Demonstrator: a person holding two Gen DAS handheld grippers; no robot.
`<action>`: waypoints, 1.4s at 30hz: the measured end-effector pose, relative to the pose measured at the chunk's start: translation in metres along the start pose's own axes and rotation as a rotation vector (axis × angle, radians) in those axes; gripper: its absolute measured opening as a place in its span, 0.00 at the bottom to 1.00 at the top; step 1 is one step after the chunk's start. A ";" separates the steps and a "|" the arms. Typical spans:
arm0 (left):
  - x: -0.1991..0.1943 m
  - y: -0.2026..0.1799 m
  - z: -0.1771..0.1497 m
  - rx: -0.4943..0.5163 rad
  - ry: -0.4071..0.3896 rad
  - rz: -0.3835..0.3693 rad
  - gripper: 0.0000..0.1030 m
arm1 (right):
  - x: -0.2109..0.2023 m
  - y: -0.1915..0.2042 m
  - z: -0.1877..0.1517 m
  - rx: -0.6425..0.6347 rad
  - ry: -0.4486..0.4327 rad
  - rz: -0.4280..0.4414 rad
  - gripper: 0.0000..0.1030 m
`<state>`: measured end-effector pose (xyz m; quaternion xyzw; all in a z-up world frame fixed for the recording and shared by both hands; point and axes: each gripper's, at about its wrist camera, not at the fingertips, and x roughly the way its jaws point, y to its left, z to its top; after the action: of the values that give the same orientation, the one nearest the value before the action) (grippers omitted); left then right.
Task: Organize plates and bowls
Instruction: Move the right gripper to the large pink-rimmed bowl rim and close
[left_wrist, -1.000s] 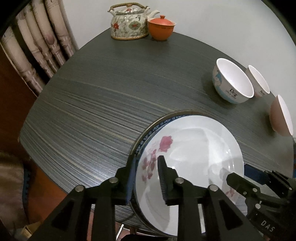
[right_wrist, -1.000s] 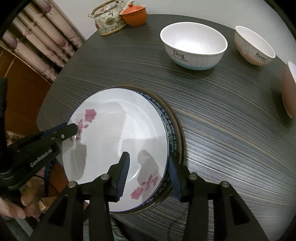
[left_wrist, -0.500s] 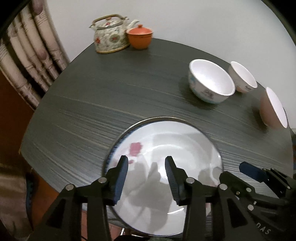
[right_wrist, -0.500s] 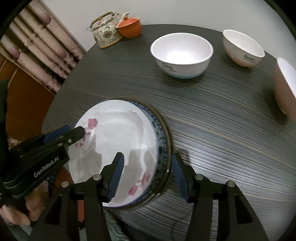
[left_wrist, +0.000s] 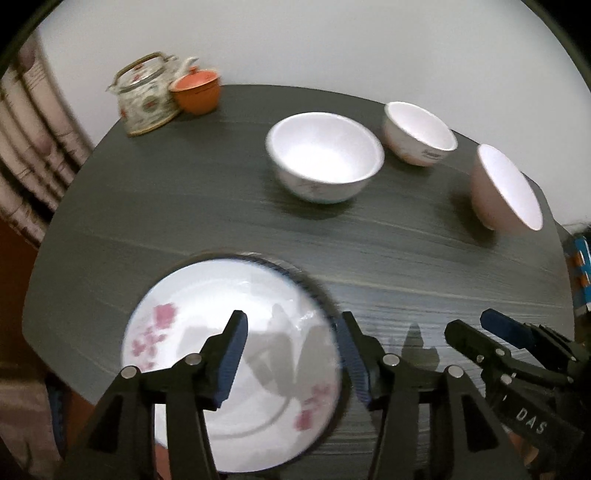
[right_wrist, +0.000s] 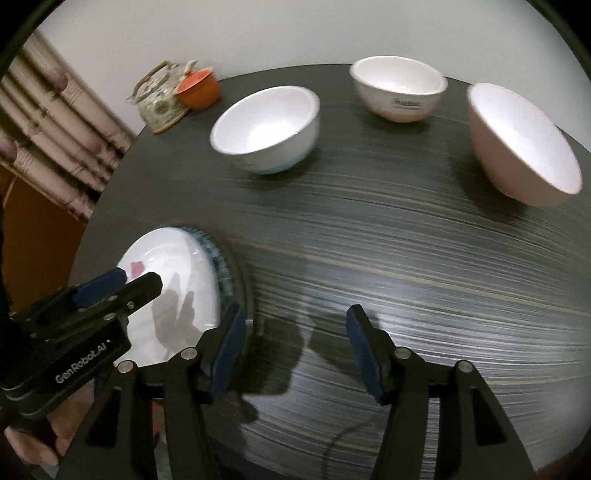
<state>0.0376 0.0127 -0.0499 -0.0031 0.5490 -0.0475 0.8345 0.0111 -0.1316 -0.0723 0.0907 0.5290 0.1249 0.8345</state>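
A white plate with pink flowers (left_wrist: 229, 354) lies on top of a blue-rimmed plate and a dark one, stacked at the table's near edge; it also shows in the right wrist view (right_wrist: 173, 280). My left gripper (left_wrist: 291, 354) is open and empty above the stack. My right gripper (right_wrist: 295, 350) is open and empty to the right of the stack. Three bowls stand farther back: a large white bowl (left_wrist: 325, 157) (right_wrist: 267, 129), a small white bowl with lettering (left_wrist: 419, 133) (right_wrist: 399, 88), and a pink bowl (left_wrist: 504, 188) (right_wrist: 522, 146).
A floral teapot (left_wrist: 147, 98) and an orange lidded cup (left_wrist: 195, 90) stand at the far left of the dark round table (left_wrist: 406, 251). A curtain (left_wrist: 26, 147) hangs at the left. A white wall is behind the table.
Both grippers have let go of the flowered plate, opened wide and pulled back and up. The plate now rests on the stack. The right gripper has moved right, off the plates.
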 end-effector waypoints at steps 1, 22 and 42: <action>0.000 -0.008 0.003 0.010 -0.001 -0.005 0.51 | -0.003 -0.009 0.000 0.014 -0.005 -0.005 0.53; 0.019 -0.158 0.108 0.062 -0.007 -0.146 0.60 | -0.089 -0.219 0.046 0.298 -0.185 -0.169 0.54; 0.101 -0.205 0.156 0.015 0.137 -0.159 0.60 | -0.025 -0.270 0.087 0.361 -0.044 -0.167 0.49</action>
<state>0.2049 -0.2072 -0.0690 -0.0373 0.6024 -0.1175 0.7886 0.1096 -0.3978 -0.0906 0.1973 0.5300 -0.0439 0.8236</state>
